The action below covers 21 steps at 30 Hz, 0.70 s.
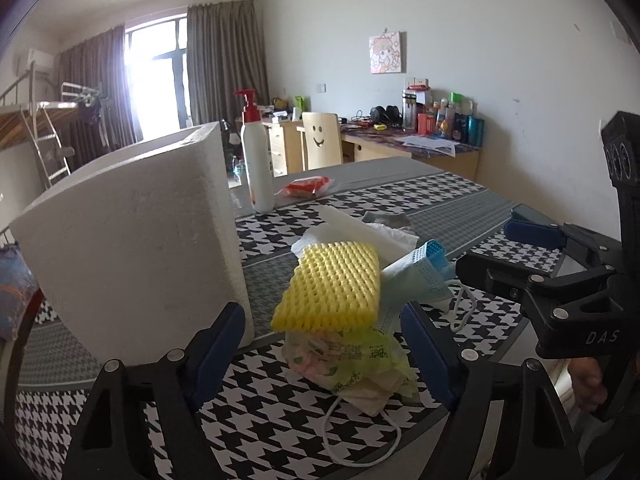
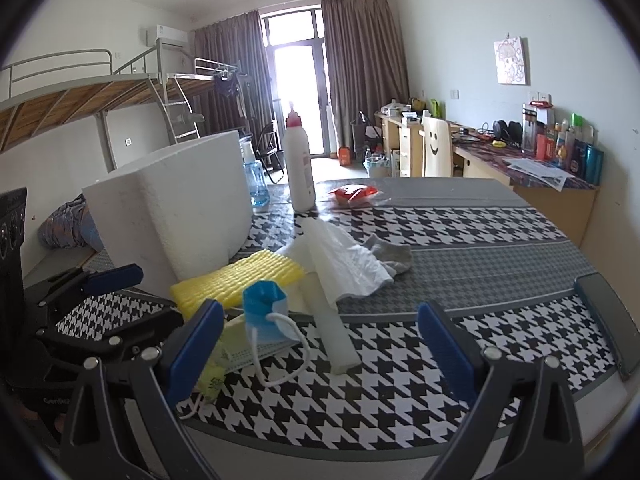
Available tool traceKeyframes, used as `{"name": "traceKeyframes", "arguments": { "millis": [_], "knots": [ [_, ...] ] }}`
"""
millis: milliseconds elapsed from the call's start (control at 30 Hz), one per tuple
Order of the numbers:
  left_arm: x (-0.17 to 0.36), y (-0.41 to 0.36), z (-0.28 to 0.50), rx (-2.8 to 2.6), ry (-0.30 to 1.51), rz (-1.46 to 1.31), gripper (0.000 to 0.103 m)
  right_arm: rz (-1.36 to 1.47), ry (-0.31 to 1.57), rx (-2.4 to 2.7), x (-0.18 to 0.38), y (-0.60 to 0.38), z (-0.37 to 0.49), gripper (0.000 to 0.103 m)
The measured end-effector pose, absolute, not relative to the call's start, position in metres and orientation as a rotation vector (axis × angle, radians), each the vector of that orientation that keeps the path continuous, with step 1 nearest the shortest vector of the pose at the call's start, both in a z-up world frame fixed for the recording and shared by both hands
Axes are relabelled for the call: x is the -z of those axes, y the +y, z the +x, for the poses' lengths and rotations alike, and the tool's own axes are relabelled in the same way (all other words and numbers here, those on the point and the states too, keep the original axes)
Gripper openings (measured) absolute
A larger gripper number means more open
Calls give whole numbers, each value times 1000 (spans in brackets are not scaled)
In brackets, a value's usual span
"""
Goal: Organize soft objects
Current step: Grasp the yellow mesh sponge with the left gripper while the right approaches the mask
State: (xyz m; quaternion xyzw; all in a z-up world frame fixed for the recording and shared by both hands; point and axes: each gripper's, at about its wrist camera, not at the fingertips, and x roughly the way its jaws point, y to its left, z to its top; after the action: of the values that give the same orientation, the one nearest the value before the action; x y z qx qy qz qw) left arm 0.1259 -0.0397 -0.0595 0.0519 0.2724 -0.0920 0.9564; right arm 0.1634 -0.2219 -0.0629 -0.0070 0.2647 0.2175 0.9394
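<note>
Matt foam box [image 1: 132, 240] — ribbed yellow foam net [image 1: 332, 284].

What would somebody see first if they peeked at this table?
Probably the bright yellow foam net sleeve, lying on top of a heap of soft things on the black-and-white houndstooth tablecloth. Just left of it stands a big white foam box, and behind that a tall white pump bottle with a red top.

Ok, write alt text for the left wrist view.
The open left gripper straddles a pile of soft items on a houndstooth table: yellow foam netting atop face masks and a green bag. A white foam box stands left.
</note>
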Motion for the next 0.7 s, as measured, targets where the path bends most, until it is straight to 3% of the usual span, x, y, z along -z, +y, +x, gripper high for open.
{"name": "traceKeyframes", "arguments": {
  "millis": [167, 300, 533, 700],
  "knots": [
    [64, -48, 134, 206, 568, 144, 76, -20, 554, -438, 67, -223, 168, 99],
    [73, -54, 141, 203, 606, 209, 60, -29, 569, -429, 72, -226, 171, 99],
    [68, -60, 145, 229, 595, 211, 58, -32, 577, -442, 76, -228, 170, 99],
    [73, -66, 156, 233, 623, 222, 46, -34, 585, -452, 79, -228, 174, 99]
  ]
}}
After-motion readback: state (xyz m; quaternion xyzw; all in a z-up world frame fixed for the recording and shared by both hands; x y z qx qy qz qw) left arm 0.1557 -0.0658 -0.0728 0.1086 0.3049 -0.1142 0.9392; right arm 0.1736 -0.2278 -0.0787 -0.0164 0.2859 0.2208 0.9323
